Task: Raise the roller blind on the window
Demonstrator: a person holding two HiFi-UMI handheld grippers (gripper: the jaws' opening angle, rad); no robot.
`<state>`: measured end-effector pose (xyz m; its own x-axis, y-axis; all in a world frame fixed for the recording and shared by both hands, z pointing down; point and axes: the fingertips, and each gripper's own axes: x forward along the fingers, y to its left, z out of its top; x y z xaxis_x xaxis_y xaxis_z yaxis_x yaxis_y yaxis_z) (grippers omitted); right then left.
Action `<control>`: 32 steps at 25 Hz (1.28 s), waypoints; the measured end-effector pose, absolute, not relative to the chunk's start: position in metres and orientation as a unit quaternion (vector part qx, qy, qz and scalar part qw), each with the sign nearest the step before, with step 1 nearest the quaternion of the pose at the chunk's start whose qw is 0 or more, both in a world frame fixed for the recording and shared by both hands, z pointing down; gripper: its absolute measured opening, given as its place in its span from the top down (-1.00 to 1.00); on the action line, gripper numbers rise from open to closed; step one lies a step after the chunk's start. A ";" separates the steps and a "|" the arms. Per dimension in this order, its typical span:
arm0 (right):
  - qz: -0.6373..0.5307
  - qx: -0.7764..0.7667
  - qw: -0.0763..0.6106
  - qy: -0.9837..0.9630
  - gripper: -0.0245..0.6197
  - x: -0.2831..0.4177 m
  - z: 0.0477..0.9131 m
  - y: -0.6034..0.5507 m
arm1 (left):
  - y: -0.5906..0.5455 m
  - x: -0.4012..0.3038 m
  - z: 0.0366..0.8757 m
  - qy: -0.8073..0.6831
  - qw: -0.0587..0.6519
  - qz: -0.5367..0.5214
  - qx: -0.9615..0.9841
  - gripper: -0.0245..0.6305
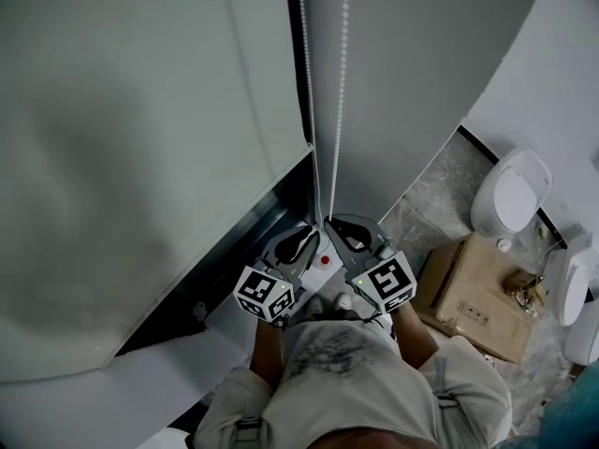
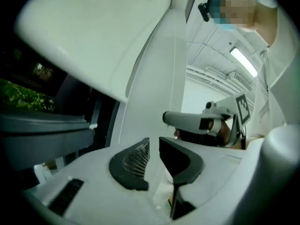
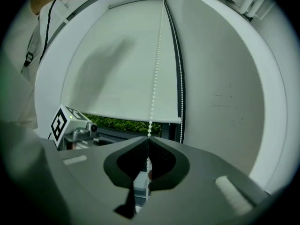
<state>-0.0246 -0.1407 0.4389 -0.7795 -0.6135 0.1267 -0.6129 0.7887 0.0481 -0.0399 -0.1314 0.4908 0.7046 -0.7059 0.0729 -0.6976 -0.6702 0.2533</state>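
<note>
Washroom window wall: roller blind [image 3: 122, 64] most of the way down, both tools at the bead chain [image 1: 339, 92].
R tool [image 3: 148, 144]: jaws pinched shut on one chain strand, clear only in its own view, w/ green foliage [image 3: 122, 123] showing under the blind's bottom edge. L tool [image 2: 153, 146]: jaws a narrow gap apart, nothing clearly btwn them; its view catches the R tool alongside. Head view alone shows both strands dropping to the tools, plus a cardboard box [image 1: 473, 293] and toilet [image 1: 510, 190] at right.
</note>
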 end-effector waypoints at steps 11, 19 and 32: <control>-0.001 0.321 0.067 -0.945 0.89 -0.024 0.438 -0.140 | -0.140 -0.024 0.359 -0.338 0.043 -0.057 0.938 0.67; 0.000 0.318 0.065 -0.946 0.89 -0.027 0.438 -0.137 | -0.150 -0.008 0.291 -0.325 -0.016 -0.100 0.940 0.67; 0.001 0.318 0.064 -0.946 0.89 -0.031 0.440 -0.133 | -0.147 -0.008 0.271 -0.344 -0.054 -0.104 0.932 0.86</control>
